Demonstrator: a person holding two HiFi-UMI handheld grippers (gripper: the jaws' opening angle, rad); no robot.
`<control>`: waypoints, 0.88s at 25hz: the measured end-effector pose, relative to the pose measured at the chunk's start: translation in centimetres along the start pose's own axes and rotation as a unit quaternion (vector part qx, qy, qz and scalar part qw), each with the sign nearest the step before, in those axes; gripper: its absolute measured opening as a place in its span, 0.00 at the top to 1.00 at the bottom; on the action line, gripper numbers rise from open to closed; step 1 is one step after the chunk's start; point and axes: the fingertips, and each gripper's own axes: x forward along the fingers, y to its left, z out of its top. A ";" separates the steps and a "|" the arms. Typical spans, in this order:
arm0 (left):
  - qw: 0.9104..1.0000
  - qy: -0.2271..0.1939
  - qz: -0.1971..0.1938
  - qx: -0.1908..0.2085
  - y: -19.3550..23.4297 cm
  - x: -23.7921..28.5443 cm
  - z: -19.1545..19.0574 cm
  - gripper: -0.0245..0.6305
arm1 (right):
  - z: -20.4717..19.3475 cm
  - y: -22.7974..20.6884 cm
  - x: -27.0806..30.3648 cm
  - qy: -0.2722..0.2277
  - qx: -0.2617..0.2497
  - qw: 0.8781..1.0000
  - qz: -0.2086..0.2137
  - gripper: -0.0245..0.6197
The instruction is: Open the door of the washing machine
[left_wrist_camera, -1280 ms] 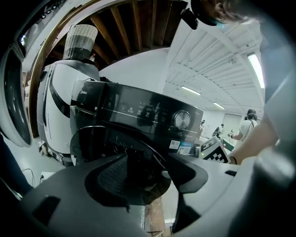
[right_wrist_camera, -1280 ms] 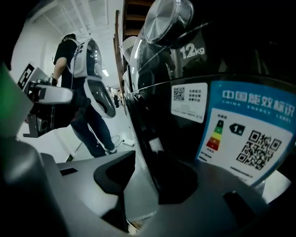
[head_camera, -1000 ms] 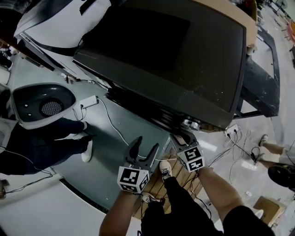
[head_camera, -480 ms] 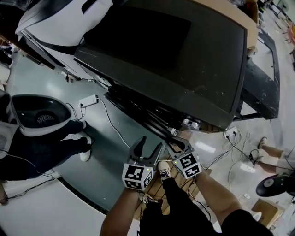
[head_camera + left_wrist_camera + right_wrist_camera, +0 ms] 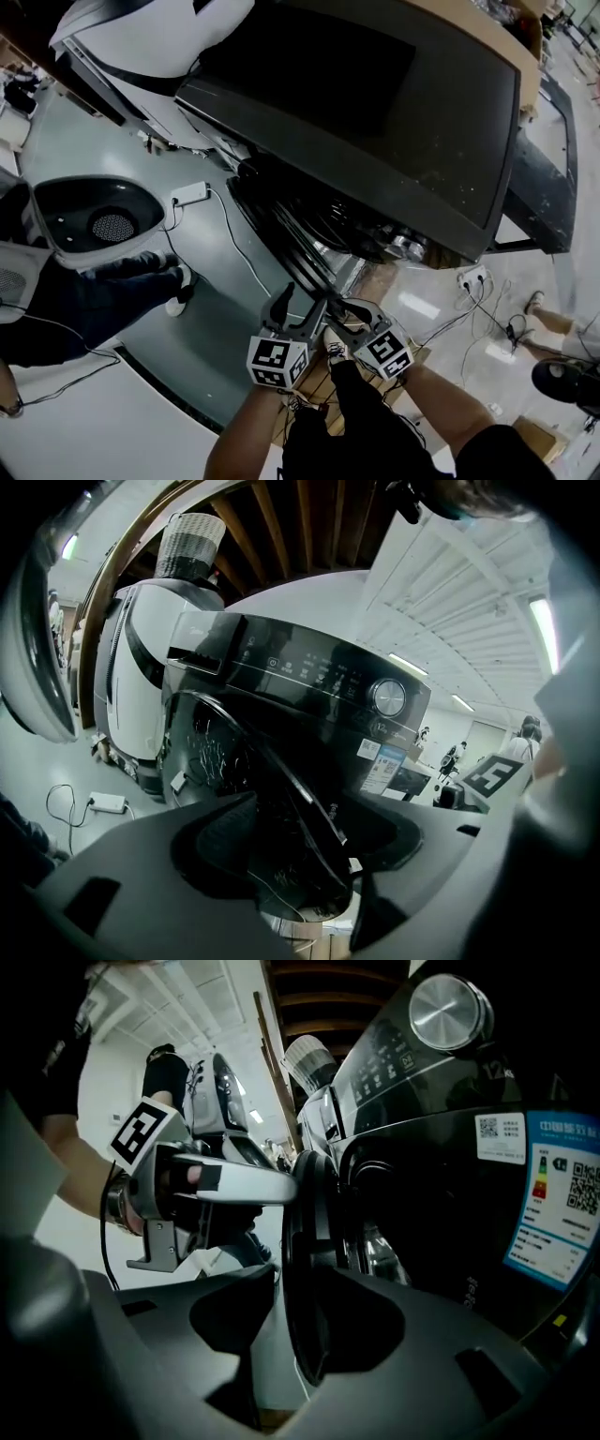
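The black front-loading washing machine (image 5: 375, 112) fills the top of the head view. Its round door (image 5: 291, 230) stands part way out from the drum opening. My right gripper (image 5: 345, 311) is at the door's free edge with its jaws opening. In the right gripper view the door rim (image 5: 305, 1269) runs between those jaws (image 5: 300, 1335), and the pads do not press on it. My left gripper (image 5: 300, 305) is open just left of it. The door (image 5: 253, 799) shows beyond its jaws (image 5: 309, 841), below the control panel and knob (image 5: 388, 696).
A person in dark clothes (image 5: 84, 300) crouches at the left beside a grey-white rounded device (image 5: 94, 220). A white power strip (image 5: 190, 194) and its cable lie on the grey floor. A white appliance (image 5: 150, 37) stands behind. A wooden pallet (image 5: 323, 380) and more cables (image 5: 478, 309) lie near my feet.
The door has swung further out from the machine. My right gripper moved back toward me along with the door's edge, and its jaws widened. The left gripper shifted slightly.
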 end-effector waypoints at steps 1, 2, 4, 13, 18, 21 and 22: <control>1.000 0.001 0.003 -0.002 0.3 -0.4 -0.1 0.54 | 0.1 0.5 -0.2 -0.001 -0.003 1.000 0.004 0.71; 1.000 0.001 0.007 -0.003 0.6 -0.8 -0.3 0.54 | 0.4 0.9 -0.4 -0.004 -0.004 1.000 0.006 0.71; 1.000 0.001 0.016 -0.007 1.3 -1.7 -0.5 0.54 | 0.8 1.3 -0.7 -0.010 -0.006 1.000 0.005 0.71; 0.998 -0.005 0.059 -0.024 5.0 -6.2 -1.5 0.54 | 3.5 1.8 0.1 -0.043 -0.009 0.999 -0.012 0.71; 0.996 -0.010 0.084 -0.029 7.3 -8.3 -1.8 0.54 | 5.9 0.8 0.4 -0.068 -0.004 0.997 -0.038 0.70; 0.995 -0.014 0.099 -0.031 8.9 -9.6 -2.0 0.54 | 7.4 0.6 0.8 -0.079 -0.005 0.996 -0.049 0.70; 0.994 -0.016 0.103 -0.032 9.4 -10.0 -2.0 0.54 | 7.8 0.8 1.0 -0.082 -0.007 0.995 -0.050 0.70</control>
